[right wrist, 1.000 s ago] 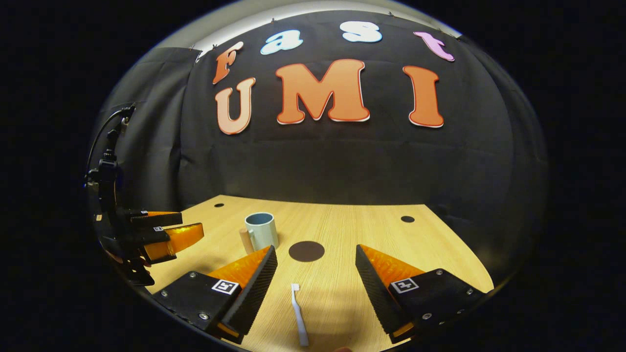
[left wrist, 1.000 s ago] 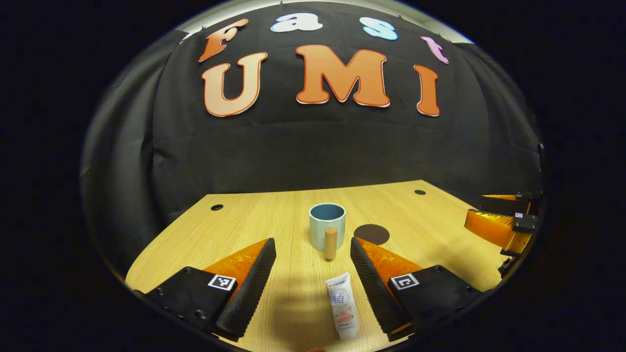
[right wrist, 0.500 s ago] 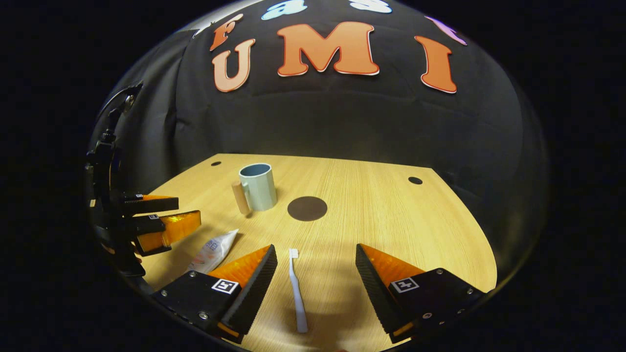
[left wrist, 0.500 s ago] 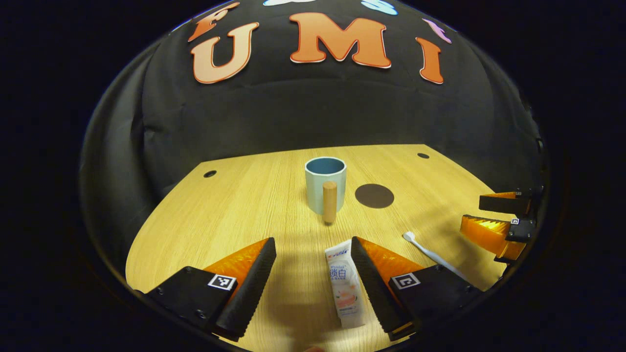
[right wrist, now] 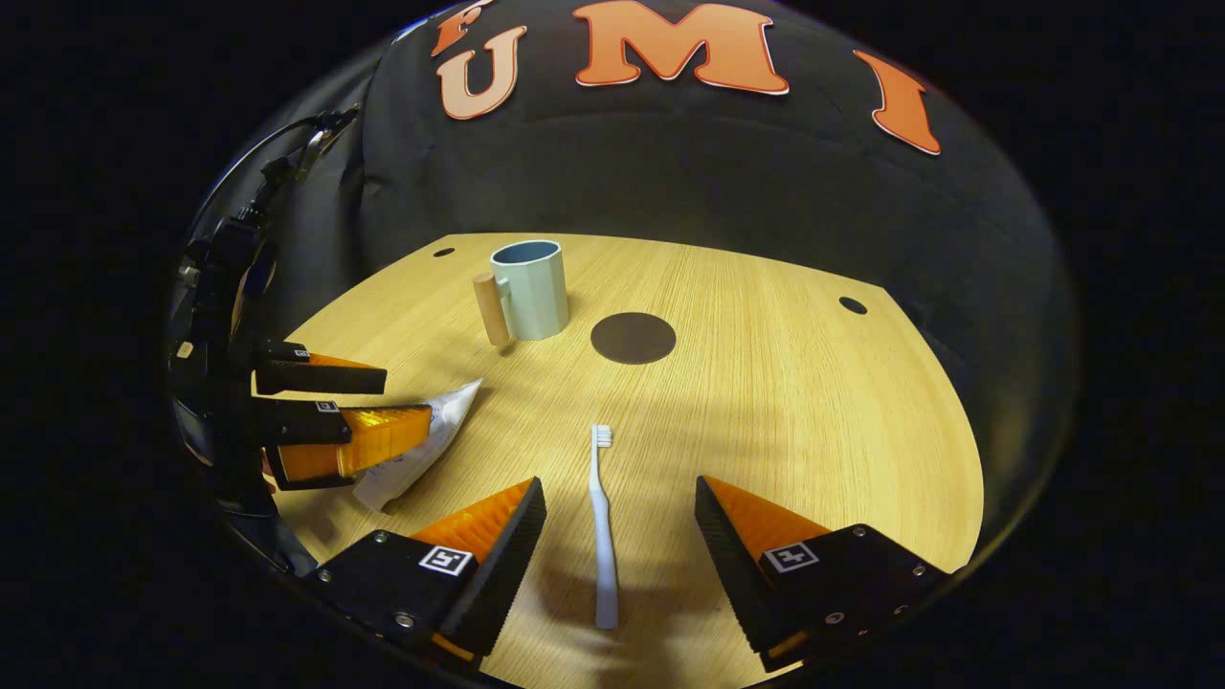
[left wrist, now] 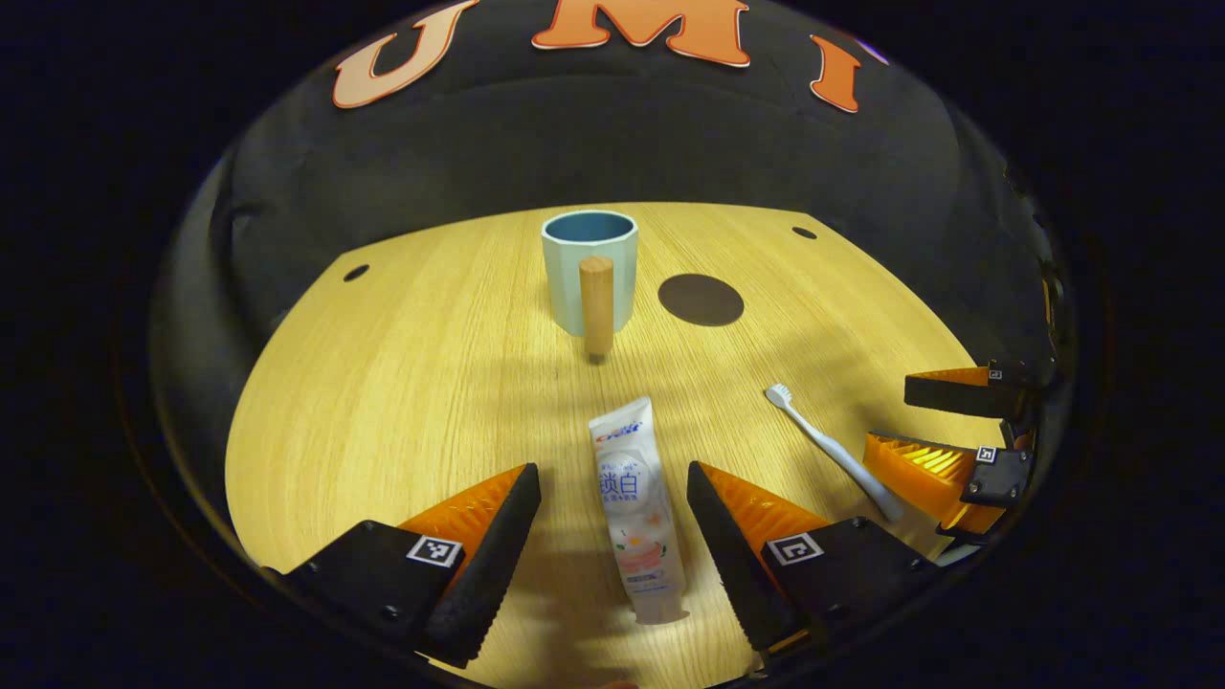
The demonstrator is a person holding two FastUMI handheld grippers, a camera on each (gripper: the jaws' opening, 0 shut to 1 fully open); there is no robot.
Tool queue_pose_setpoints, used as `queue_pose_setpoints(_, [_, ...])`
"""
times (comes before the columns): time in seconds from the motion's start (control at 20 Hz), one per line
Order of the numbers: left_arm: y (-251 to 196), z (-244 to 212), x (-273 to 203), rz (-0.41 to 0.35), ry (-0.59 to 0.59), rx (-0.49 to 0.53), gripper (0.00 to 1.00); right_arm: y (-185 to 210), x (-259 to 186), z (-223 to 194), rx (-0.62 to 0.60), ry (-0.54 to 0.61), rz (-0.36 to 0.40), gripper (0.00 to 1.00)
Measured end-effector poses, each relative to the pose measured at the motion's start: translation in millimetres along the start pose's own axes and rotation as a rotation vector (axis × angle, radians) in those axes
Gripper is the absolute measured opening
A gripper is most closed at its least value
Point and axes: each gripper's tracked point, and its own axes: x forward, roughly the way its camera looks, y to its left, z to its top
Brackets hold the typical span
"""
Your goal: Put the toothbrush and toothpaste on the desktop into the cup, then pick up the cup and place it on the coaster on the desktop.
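Left tongs [left wrist: 612, 536] gape wide, straddling the paste [left wrist: 634, 512]; its long axis runs straight ahead between the fingers, flat on the bench [left wrist: 383, 383]. Right tongs [right wrist: 620, 545] likewise wide over the brush [right wrist: 601, 526], head pointing away. Beyond: cup [left wrist: 589, 268], nothing visible inside, beside the coaster [left wrist: 701, 300], not on it.

So on the desktop [left wrist: 383, 383]: cup [left wrist: 589, 263] sits toward the far side, handle pointing near, with the coaster [left wrist: 701, 299] just to its right, not touching. Toothpaste [left wrist: 634, 507] lies near, pretty much in line with the cup. Toothbrush [left wrist: 831, 450] lies to the right of the toothpaste, bristle end farthest away.
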Motion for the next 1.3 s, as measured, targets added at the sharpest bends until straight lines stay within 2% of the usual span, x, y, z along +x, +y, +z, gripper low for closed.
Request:
queue_pose_setpoints(0.2, [0, -8, 0, -0.028, 0.106, -0.023, 0.99, 0, 6, -14, -0.007, 0.055, 0.003, 0.92])
queue_pose_setpoints(0.3, [-10, -23, 8, -0.070, 0.177, -0.046, 0.98, 2, 7, -18, -0.013, 0.076, 0.013, 0.92])
queue_pose_setpoints(0.35, [-14, -29, 6, -0.059, 0.224, -0.035, 0.99, 5, 9, -20, -0.011, 0.086, 0.019, 0.92])
queue_pose_setpoints(0.5, [-9, -31, 15, -0.021, 0.245, -0.023, 0.65, 9, 11, -21, 0.002, 0.100, 0.034, 0.91])
queue_pose_setpoints(0.6, [-10, -33, 12, -0.024, 0.272, -0.040, 0.59, 5, 13, -23, 0.001, 0.108, 0.026, 0.89])
queue_pose_setpoints(0.7, [-9, -32, 12, -0.033, 0.293, -0.077, 0.47, 6, 14, -25, 0.009, 0.119, 0.026, 0.89])
queue_pose_setpoints(0.75, [-8, -29, 12, -0.050, 0.290, -0.097, 0.47, 6, 15, -26, 0.013, 0.122, 0.026, 0.89])
queue_pose_setpoints(0.8, [-9, -32, 12, -0.065, 0.312, -0.150, 0.39, 6, 15, -26, 0.015, 0.128, 0.026, 0.88])
queue_pose_setpoints(0.85, [-11, -28, 9, -0.082, 0.303, -0.160, 0.24, 6, 17, -26, 0.019, 0.135, 0.026, 0.88])
queue_pose_setpoints(0.95, [-7, -25, 10, -0.093, 0.284, -0.168, 0.24, 9, 21, -26, 0.032, 0.146, 0.038, 0.86])
queue_pose_setpoints(1.0, [-9, -22, 13, -0.110, 0.271, -0.167, 0.19, 9, 24, -29, 0.042, 0.164, 0.042, 0.84])
queue_pose_setpoints(1.05, [-11, -18, 9, -0.129, 0.253, -0.167, 0.19, 8, 28, -34, 0.054, 0.190, 0.036, 0.82])
queue_pose_setpoints(1.3, [-7, -7, 2, -0.119, 0.185, -0.129, 0.17, 5, 41, -30, 0.106, 0.216, 0.024, 0.60])
